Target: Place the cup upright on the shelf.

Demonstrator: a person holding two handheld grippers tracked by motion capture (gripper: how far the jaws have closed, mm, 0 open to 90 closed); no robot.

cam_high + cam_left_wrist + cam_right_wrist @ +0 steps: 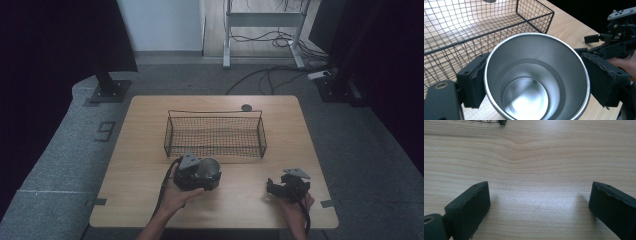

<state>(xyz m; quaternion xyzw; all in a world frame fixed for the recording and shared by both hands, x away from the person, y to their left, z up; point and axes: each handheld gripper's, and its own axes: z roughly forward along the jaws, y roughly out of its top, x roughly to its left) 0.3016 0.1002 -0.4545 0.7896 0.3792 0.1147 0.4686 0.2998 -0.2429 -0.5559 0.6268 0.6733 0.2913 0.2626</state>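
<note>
High view: your left gripper (200,175) holds a steel cup (207,169) just in front of the wire basket (215,134), mid-table; your right gripper (280,187) sits near the table's (145,150) front right corner. Left gripper view: jaws pinch the cup's (536,77) sides, mouth facing the camera. Right gripper view: jaws spread wide over bare wood.

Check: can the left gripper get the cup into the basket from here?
Probably yes. The left gripper is shut on the cup, the basket sits just beyond with its top open, and nothing lies between them.
</note>
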